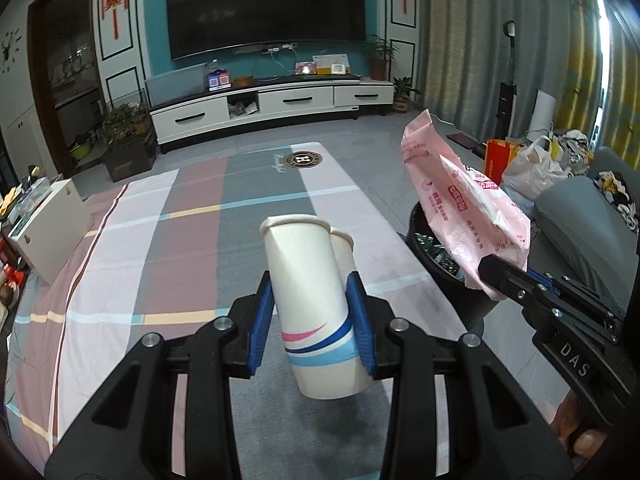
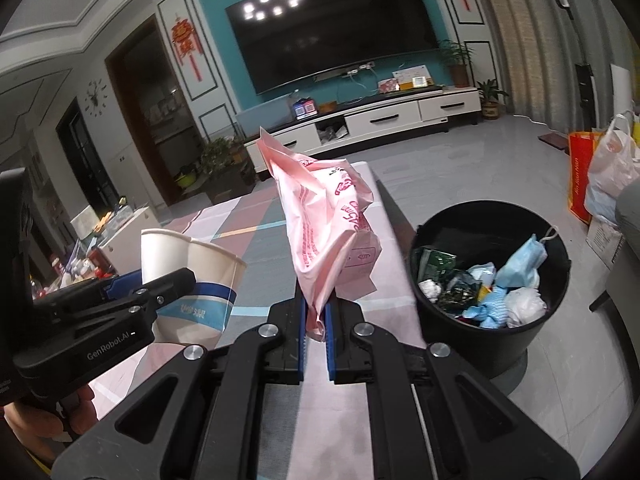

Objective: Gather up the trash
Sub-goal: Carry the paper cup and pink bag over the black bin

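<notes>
My left gripper (image 1: 312,316) is shut on nested white paper cups (image 1: 310,292) with blue and pink stripes, held above the checked tablecloth (image 1: 160,248). The cups also show in the right wrist view (image 2: 192,280), left of my right gripper (image 2: 317,328). My right gripper is shut on a crumpled pink plastic bag (image 2: 324,224), held up above the table's right edge. The bag shows in the left wrist view (image 1: 460,208) over the bin. The black trash bin (image 2: 496,344) stands on the floor right of the table, holding masks, tissues and wrappers.
A white box (image 1: 52,224) sits at the table's left edge. A grey sofa (image 1: 592,232) is right of the bin, with shopping bags (image 2: 600,176) on the floor behind. A TV cabinet (image 1: 272,104) and potted plants stand at the far wall.
</notes>
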Tool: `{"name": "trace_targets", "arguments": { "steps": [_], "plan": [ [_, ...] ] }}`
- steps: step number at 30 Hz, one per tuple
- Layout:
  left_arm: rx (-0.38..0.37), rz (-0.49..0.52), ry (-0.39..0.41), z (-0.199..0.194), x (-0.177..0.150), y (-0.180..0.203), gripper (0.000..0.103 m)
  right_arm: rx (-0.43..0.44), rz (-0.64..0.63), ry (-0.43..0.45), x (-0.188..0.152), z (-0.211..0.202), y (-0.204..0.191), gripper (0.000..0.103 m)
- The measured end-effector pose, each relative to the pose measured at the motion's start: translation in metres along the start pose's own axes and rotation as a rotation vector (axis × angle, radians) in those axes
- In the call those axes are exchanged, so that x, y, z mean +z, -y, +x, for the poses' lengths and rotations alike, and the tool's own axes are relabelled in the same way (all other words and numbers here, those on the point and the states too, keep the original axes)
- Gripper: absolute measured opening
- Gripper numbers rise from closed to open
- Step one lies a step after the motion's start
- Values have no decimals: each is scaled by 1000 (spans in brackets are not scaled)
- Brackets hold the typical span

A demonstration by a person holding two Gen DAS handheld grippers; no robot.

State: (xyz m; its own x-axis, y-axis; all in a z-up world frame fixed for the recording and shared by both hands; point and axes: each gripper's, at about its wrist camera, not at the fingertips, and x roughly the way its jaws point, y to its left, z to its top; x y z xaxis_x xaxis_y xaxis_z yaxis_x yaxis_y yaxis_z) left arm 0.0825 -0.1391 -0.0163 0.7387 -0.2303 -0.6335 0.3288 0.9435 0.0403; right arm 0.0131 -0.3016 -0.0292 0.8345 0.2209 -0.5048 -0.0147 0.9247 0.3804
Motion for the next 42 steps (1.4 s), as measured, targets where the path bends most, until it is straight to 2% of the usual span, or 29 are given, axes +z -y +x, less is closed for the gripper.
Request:
{"name": "trace_targets", "arguments": {
  "steps": [20, 42],
  "plan": [
    [-51, 111, -9, 24, 18, 73, 38, -43, 102, 28, 4, -17, 62, 9],
    [-106, 193, -28, 50, 29, 127, 38, -99, 167, 27, 5, -28, 111, 9]
  ]
}}
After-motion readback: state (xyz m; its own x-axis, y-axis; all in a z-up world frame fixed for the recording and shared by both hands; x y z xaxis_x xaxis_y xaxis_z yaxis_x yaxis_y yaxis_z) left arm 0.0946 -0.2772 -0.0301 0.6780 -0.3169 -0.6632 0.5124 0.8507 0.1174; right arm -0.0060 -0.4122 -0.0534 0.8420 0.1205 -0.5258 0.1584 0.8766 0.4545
